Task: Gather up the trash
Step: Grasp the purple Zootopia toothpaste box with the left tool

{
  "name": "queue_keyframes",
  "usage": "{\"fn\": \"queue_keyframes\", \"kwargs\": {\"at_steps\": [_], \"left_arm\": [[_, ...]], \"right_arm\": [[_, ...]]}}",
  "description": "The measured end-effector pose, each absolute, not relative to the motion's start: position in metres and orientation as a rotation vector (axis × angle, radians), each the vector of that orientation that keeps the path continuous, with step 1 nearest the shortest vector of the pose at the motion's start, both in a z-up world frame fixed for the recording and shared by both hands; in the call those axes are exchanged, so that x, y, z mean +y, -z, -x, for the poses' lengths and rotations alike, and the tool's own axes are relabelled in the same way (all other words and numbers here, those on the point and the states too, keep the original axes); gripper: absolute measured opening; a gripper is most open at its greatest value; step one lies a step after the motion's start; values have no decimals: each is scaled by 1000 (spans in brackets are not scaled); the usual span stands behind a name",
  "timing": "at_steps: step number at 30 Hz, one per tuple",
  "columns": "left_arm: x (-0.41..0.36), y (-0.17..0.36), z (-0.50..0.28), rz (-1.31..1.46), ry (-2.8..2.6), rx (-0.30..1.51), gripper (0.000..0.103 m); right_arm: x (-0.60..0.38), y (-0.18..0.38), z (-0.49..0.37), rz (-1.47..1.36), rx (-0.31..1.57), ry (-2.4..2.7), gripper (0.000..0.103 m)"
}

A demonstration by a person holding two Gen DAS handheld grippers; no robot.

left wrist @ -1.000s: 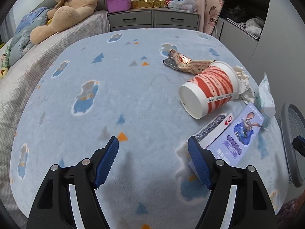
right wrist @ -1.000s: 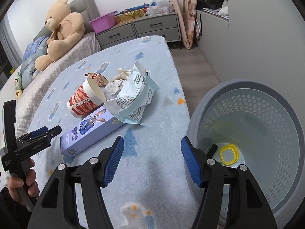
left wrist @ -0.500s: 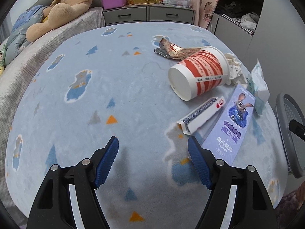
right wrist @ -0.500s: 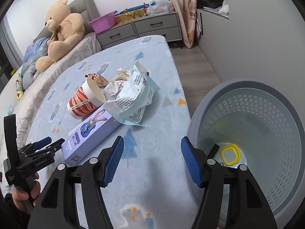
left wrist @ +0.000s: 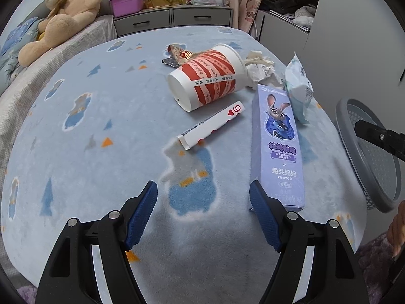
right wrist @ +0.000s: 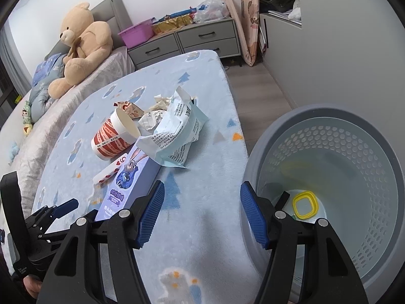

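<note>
Trash lies on the blue bed blanket [left wrist: 88, 131]: a red-and-white paper cup [left wrist: 207, 78] on its side, a purple rabbit box [left wrist: 278, 141], a white card box with red hearts [left wrist: 212, 126], crumpled paper [left wrist: 260, 68], a pale blue wrapper bag [left wrist: 298, 88] and a foil wrapper [left wrist: 177, 55]. My left gripper [left wrist: 203, 217] is open and empty, just short of the purple box's near end. My right gripper [right wrist: 202, 215] is open and empty, hovering over the bed edge beside the grey bin [right wrist: 329, 126]. The cup [right wrist: 114, 136], box [right wrist: 131, 179] and bag [right wrist: 174, 131] show there too.
The perforated bin holds a yellow ring [right wrist: 305, 205] at its bottom and stands on the floor right of the bed. A teddy bear [right wrist: 81, 48] sits at the headboard. Grey drawers [right wrist: 187, 40] with a purple tub stand behind the bed.
My left gripper has moved forward and right toward the trash, so the purple box and card box now lie just ahead of it. The right gripper has barely moved.
</note>
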State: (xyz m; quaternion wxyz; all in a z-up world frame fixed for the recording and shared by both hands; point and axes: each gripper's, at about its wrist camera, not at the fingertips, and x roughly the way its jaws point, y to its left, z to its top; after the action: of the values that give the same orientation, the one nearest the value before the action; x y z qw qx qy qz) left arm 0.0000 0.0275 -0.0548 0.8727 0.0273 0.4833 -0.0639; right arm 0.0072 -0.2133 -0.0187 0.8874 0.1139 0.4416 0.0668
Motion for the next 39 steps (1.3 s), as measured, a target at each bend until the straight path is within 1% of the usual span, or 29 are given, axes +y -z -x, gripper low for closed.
{"fn": "queue_keyframes", "kwargs": {"at_steps": [7,12,20,34,35,36,39], "left_arm": [[26,29,2,-45,137,957,72],[1,22,-7,-70,197,947,72],[-37,43,-30,-121,265,990,72],[-53,68,-44,-126,255,1024,71],[-54,69,-44,-126,260,1026,68],[-55,71,-45,-127,265,1031,62],[-57,73,-44,-137,266,1038,48]], "right_arm": [[-222,15,-4,-255,906,-139,61],[-226,13,-1,-266,899,-143,61],[-234,12,2,-272,900,-134,61],[-237,13,5,-275,902,-142,61],[-237,14,5,-274,905,-140,61],[-236,15,5,-274,907,-138,61],[-234,16,4,-268,909,-133,61]]}}
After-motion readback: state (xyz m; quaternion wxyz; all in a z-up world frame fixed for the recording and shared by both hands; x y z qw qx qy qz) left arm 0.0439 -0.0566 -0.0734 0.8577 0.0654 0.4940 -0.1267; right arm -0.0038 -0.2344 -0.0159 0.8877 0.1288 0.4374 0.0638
